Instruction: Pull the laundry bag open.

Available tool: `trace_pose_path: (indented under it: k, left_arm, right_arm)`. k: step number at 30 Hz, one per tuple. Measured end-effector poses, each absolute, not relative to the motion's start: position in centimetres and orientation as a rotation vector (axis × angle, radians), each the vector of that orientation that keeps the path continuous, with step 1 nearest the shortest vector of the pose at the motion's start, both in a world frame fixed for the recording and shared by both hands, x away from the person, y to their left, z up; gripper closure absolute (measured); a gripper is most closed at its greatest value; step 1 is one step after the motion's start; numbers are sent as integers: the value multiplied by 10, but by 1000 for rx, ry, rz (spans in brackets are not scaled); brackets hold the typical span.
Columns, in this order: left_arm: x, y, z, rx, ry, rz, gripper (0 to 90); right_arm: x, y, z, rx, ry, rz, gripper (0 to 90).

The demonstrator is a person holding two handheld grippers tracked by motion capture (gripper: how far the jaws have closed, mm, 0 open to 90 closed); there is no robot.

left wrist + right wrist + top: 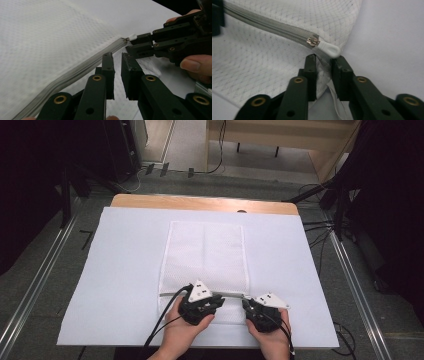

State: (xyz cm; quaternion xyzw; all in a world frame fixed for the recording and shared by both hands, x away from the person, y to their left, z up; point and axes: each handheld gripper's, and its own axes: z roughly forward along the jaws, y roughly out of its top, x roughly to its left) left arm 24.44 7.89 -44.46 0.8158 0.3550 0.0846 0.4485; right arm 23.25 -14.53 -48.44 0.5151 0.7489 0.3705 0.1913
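White mesh bag (206, 257) is lying flat on the counter (120, 270), its zipper (274, 27) running just ahead of both jaws. Right gripper (324, 62) is sitting slightly parted around the bag's corner fabric under the white pull tab (329, 48); left gripper (117, 60) is hovering narrowly open, holding nothing. Mesh looks light, limp, slippery; the tab seems the surest hold.
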Motion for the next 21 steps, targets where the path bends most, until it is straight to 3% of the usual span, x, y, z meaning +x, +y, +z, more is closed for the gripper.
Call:
trace_pose_path:
  k: [5, 21]
  left_arm:
    - [255, 55, -458, 2046, 883, 200, 837]
    - [268, 47, -466, 2041, 923, 175, 900]
  right_arm:
    - [231, -146, -484, 1431, 2122, 1075, 871]
    - [218, -137, -471, 1276, 2094, 1162, 880]
